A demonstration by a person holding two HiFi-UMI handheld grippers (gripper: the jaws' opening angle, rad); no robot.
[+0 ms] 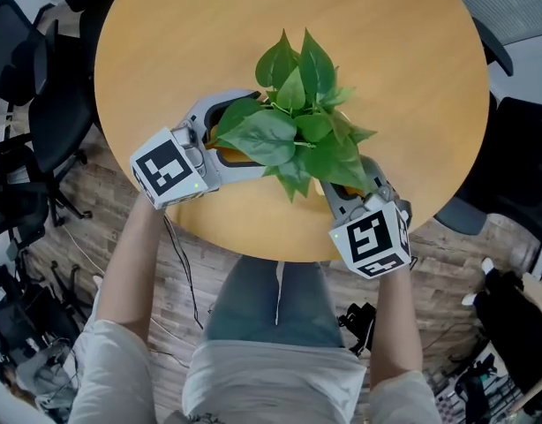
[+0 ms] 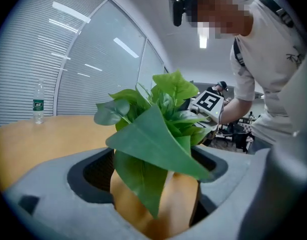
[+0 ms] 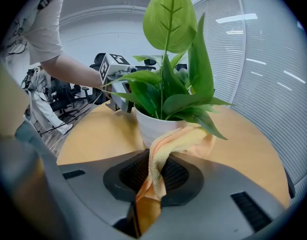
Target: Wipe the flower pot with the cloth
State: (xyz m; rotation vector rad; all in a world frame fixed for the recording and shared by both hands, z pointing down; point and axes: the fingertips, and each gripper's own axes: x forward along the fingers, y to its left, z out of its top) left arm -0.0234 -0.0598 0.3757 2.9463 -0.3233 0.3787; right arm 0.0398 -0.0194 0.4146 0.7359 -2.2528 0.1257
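Observation:
A leafy green plant (image 1: 297, 122) stands in a flower pot (image 3: 153, 126) near the front edge of the round wooden table (image 1: 386, 42). The pot is white in the right gripper view; in the left gripper view it (image 2: 178, 199) looks tan, half behind a big leaf. My left gripper (image 1: 253, 135) holds the pot from the left, one jaw on each side. My right gripper (image 3: 151, 184) is shut on a yellow-orange cloth (image 3: 163, 154). The cloth's free end lies against the pot's near side under the leaves. From the head view the leaves hide the pot and the cloth almost entirely.
A water bottle (image 2: 38, 102) stands at the table's far side by the blinds. Black office chairs (image 1: 41, 104) ring the table on the left, another (image 1: 509, 166) on the right. Cables and gear lie on the wood floor (image 1: 483, 254) around it.

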